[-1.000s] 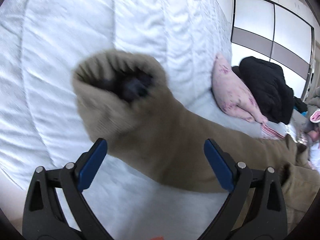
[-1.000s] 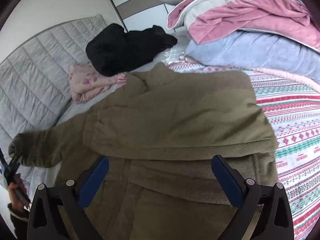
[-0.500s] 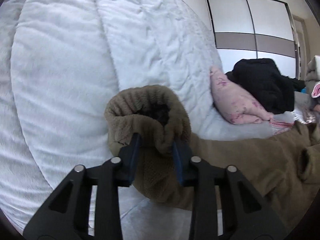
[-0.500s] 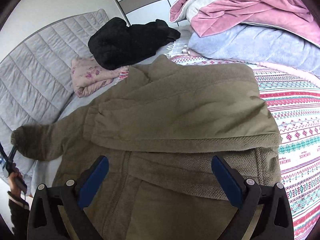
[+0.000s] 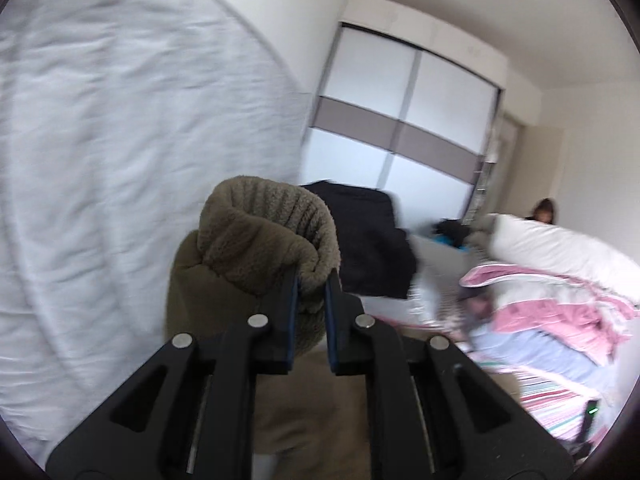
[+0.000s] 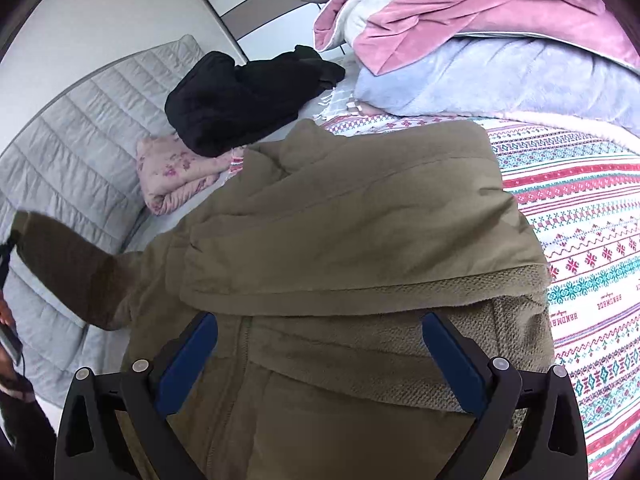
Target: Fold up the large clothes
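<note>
An olive-brown fleece jacket (image 6: 360, 216) lies spread on the patterned bedspread (image 6: 592, 216), its right side folded over the body. My left gripper (image 5: 311, 280) is shut on the ribbed cuff (image 5: 272, 236) of the jacket's left sleeve and holds it raised in the air. In the right wrist view that sleeve (image 6: 76, 272) stretches up and out to the far left, lifted off the bed. My right gripper (image 6: 320, 344) hovers open over the jacket's lower front, nothing between its blue pads.
A black garment (image 6: 240, 96) and a folded pink floral cloth (image 6: 176, 172) lie near the quilted grey headboard (image 6: 80, 128). Piled pink and lilac blankets (image 6: 500, 40) fill the far right. A wardrobe (image 5: 404, 128) stands behind; a person (image 5: 542, 210) is beyond the pillow.
My left gripper closed on the sleeve cuff, then rose and tilted upward, lifting the sleeve off the bed. My right gripper shifted slightly over the jacket and stayed open.
</note>
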{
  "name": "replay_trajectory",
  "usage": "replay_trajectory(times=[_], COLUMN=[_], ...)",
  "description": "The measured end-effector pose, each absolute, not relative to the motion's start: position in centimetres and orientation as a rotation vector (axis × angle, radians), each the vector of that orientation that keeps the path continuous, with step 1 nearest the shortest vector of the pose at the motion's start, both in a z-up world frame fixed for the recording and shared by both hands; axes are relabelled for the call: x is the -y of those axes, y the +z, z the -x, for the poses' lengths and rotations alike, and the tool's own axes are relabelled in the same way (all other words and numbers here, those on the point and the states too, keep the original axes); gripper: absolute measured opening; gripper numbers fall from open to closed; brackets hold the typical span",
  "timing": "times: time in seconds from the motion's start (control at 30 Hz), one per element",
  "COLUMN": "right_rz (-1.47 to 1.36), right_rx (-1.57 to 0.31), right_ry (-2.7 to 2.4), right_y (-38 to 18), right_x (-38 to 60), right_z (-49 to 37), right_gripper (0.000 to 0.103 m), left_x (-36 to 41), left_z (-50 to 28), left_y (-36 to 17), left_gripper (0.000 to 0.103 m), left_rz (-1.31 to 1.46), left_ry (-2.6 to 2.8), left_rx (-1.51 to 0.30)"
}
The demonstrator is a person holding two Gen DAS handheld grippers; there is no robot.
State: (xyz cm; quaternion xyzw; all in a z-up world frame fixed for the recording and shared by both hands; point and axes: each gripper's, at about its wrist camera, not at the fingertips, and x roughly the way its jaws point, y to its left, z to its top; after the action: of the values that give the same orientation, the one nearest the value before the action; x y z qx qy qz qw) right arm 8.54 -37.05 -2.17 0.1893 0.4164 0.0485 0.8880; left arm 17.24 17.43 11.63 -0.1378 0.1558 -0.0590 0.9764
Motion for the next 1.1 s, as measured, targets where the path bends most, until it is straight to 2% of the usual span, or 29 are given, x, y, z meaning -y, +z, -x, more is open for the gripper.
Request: replay_trajectory(times=[0.17, 0.33, 0.53, 0.7, 0.73, 0.8, 0.87, 0.97, 1.1], right_rz=[-0.419, -0.457, -0.506, -0.541, -0.546, -0.561, -0.573, -0.585, -0.623], right_rx=[-0.855, -0.851, -0.828, -0.817, -0.813, -0.804, -0.799, -0.787, -0.769], right_ry=[0.108, 0.102, 0.073, 0.035, 0.028, 0.01, -0.006, -0.002, 0.053], right_y=[-2.0, -2.2, -2.1, -2.3, -2.3, -2.4, -2.5, -2.4, -2.3], right_x=[37.8, 39.0, 41.2, 43.0, 43.4, 44.1, 44.6, 45.3, 45.2], right_z=[-8.5, -8.6, -8.1, -7.8, -7.8, -7.6, -7.5, -7.3, -7.5], right_gripper=[0.103, 0.103, 0.103, 0.103, 0.103, 0.103, 0.103, 0.103, 0.103], left_x=[-7.6, 2.1, 12.7, 18.4, 19.2, 20.5, 21.3, 19.9, 14.9], left_z=[-19.0, -20.7, -21.7, -21.8, -21.9, -22.2, -22.1, -21.1, -19.6], left_y=[13.6, 13.0, 8.7, 3.7, 2.6, 0.4, -1.6, -1.8, 0.3], left_gripper=[0.013, 0.013, 0.013, 0.014, 0.016, 0.029, 0.053, 0.06, 0.071], left_rz=[0.277, 0.3, 0.315, 0.285, 0.279, 0.252, 0.197, 0.163, 0.094], left_ry=[-0.29, -0.465, -0.631, -0.691, -0.704, -0.747, -0.759, -0.794, -0.795], left_rx=[-0.309, -0.36, -0.484, -0.596, -0.615, -0.687, -0.808, -0.831, -0.757])
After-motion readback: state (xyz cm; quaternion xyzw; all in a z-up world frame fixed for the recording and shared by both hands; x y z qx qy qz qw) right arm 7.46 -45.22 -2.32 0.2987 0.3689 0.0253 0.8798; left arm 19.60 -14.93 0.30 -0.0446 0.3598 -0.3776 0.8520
